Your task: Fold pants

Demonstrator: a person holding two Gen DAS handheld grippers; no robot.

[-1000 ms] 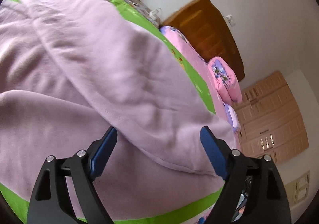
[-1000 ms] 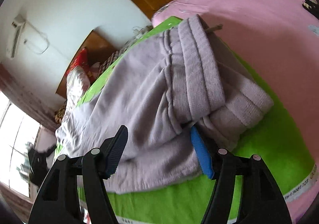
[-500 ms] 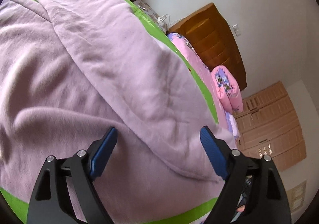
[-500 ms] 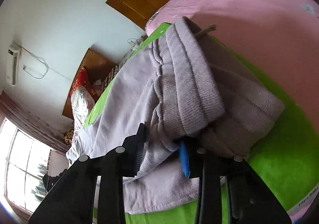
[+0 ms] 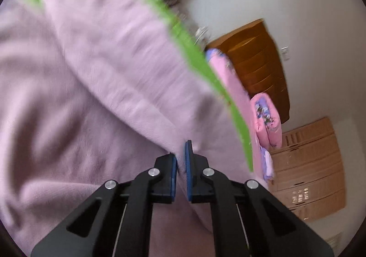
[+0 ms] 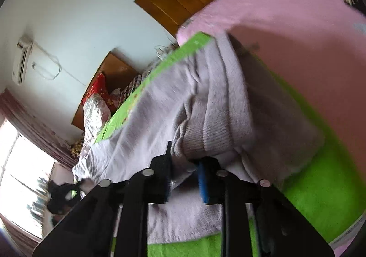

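The pants [image 5: 96, 88] are soft, fleecy lilac cloth, spread over a bright green mat [image 6: 320, 190] on the pink bed [image 6: 297, 35]. Their ribbed waistband [image 6: 226, 120] bunches in thick rolls near the mat's edge. The left gripper [image 5: 180, 165] has just snapped its 2 blue-padded jaws nearly together, pinching a thin fold of a pant leg. The right gripper [image 6: 183, 172] has just been closing too; its jaws stand narrow, clamped on bunched cloth below the waistband. Motion blur smears the weave, and the black gripper frames hide the near hem. Beyond the mat's edge lies open pink bedding; a wooden headboard [image 5: 258, 67] backs the wall.
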